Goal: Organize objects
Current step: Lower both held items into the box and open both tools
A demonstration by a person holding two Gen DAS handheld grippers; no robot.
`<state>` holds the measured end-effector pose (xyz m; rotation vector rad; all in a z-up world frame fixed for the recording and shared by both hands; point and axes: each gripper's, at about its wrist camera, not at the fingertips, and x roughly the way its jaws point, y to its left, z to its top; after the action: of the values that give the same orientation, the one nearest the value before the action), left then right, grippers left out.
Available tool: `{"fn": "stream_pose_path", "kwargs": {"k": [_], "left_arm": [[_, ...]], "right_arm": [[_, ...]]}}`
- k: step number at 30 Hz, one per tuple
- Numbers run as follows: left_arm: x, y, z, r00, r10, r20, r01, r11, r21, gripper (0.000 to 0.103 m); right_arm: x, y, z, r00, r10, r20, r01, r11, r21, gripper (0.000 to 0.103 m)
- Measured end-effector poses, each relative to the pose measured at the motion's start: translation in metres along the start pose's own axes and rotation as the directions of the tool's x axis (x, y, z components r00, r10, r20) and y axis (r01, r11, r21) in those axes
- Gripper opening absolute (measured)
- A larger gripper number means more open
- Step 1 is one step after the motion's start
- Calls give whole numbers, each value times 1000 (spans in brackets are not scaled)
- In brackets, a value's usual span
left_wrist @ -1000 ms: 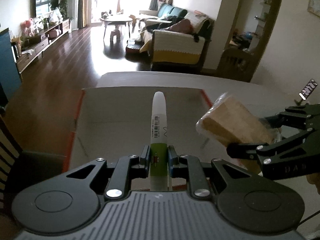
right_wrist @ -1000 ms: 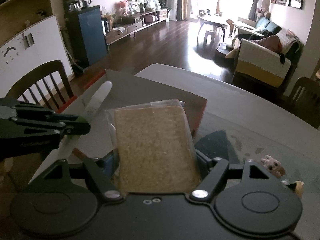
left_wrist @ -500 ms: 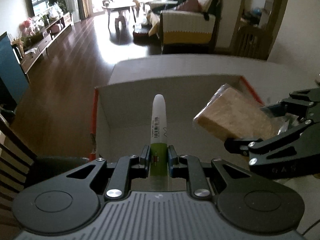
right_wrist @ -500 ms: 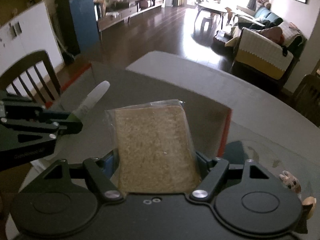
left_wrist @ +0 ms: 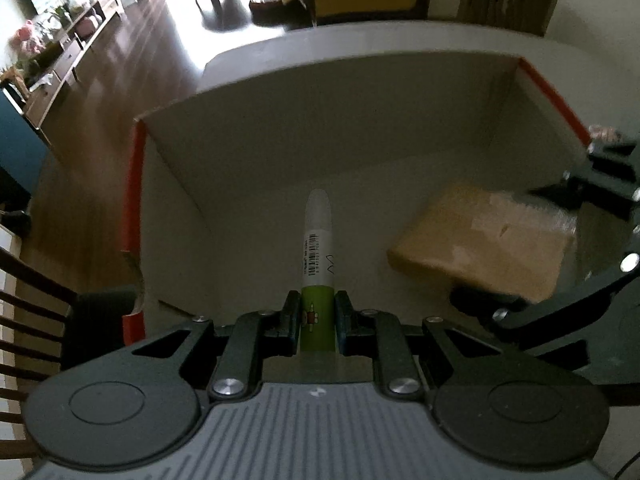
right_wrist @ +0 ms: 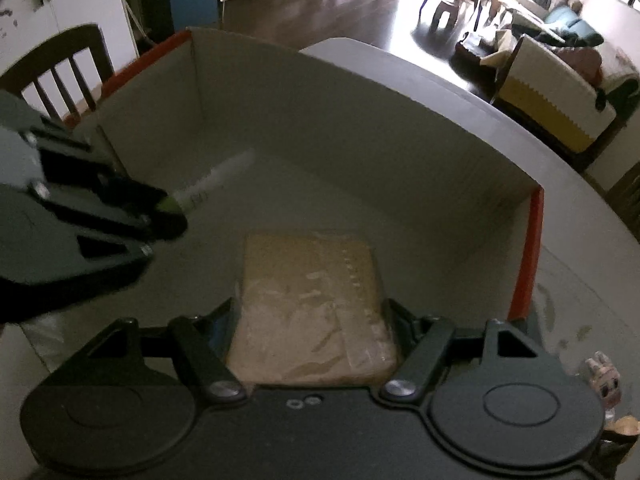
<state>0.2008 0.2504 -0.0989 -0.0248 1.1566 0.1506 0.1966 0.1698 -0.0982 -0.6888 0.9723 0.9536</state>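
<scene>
So the open cardboard box (left_wrist: pixel 360 128) with the red outer sides sits on the table (right_wrist: pixel 580 272), and both grippers are now down inside it. The left gripper (left_wrist: pixel 317 316) is clamped on a white-and-green marker (left_wrist: pixel 318 248). The right gripper (right_wrist: pixel 312 320) grips a plastic-wrapped brown slab (right_wrist: pixel 312 304). Half a second back both hovered above the rim; the slab's way lower now, near the box floor.

Both wrist cameras look steeply down, close into the cardboard box (left_wrist: pixel 360 128); each sees the other gripper, at 3 and 9 o'clock.
</scene>
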Motion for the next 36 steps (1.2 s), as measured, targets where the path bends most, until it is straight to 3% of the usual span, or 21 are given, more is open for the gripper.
{"fn": "stream_pose_path", "kwargs": {"k": [10,21,36], "left_arm": [[17,2,10,994,-14,-108,14,1000,3,16],[9,1,3,994,2,-108,-3,1000,-7,17],[-74,-13,-19,995,-59,85,62,998,-31,17]], "right_arm": [[2,8,-5,998,5,-69,-7,1000,-21,75],[-24,7,-19,998,44,-40,-45,999,-30,80],[-105,-33,-21,984,107,145,-109,994,7,80]]}}
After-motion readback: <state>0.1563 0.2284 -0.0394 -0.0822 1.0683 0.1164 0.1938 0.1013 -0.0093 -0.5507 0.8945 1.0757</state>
